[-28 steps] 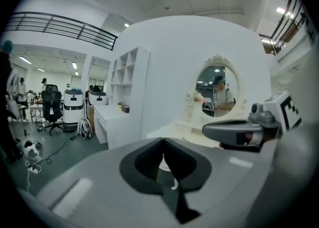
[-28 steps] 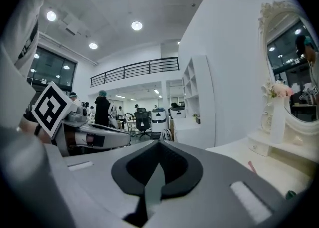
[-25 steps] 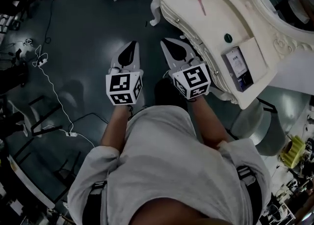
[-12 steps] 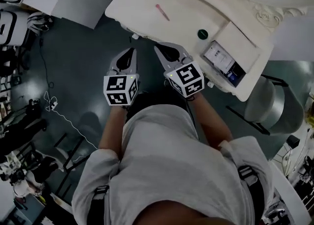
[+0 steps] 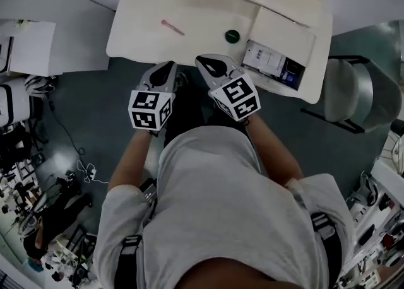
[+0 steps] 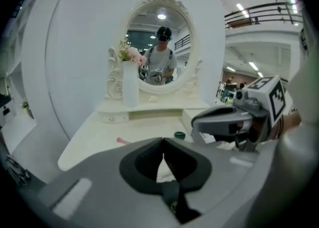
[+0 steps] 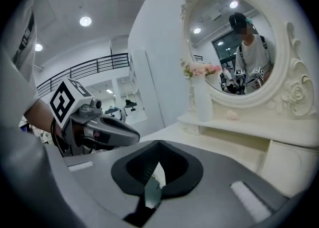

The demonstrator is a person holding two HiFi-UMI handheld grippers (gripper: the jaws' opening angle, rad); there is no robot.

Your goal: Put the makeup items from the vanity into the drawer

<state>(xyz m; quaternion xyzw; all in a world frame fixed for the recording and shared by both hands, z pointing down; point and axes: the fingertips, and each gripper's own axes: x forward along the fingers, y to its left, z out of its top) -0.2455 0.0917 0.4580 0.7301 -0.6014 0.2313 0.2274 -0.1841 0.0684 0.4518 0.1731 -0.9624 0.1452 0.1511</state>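
The cream vanity (image 5: 139, 41) fills the top of the head view. On its top lie a thin pink stick (image 5: 172, 27) (image 6: 123, 141) and a small dark green round item (image 5: 232, 36) (image 6: 179, 135). At the right front a drawer (image 5: 302, 87) stands open, with a white packet and dark things in it. My left gripper (image 5: 166, 68) (image 6: 163, 143) is shut and empty, its tip just short of the vanity's front edge. Beside it, my right gripper (image 5: 207, 63) (image 7: 158, 145) is also shut and empty, reaching over that edge below the green item.
An oval mirror (image 6: 158, 43) with a white vase of pink flowers (image 6: 129, 80) stands at the vanity's back. A grey stool (image 5: 353, 95) sits right of the vanity. White panels (image 5: 38, 48) stand at the left, and cables and clutter cover the dark floor (image 5: 76, 149).
The vanity has come from the upper right to straight ahead. Both grippers have come up to its front edge, side by side and still shut.
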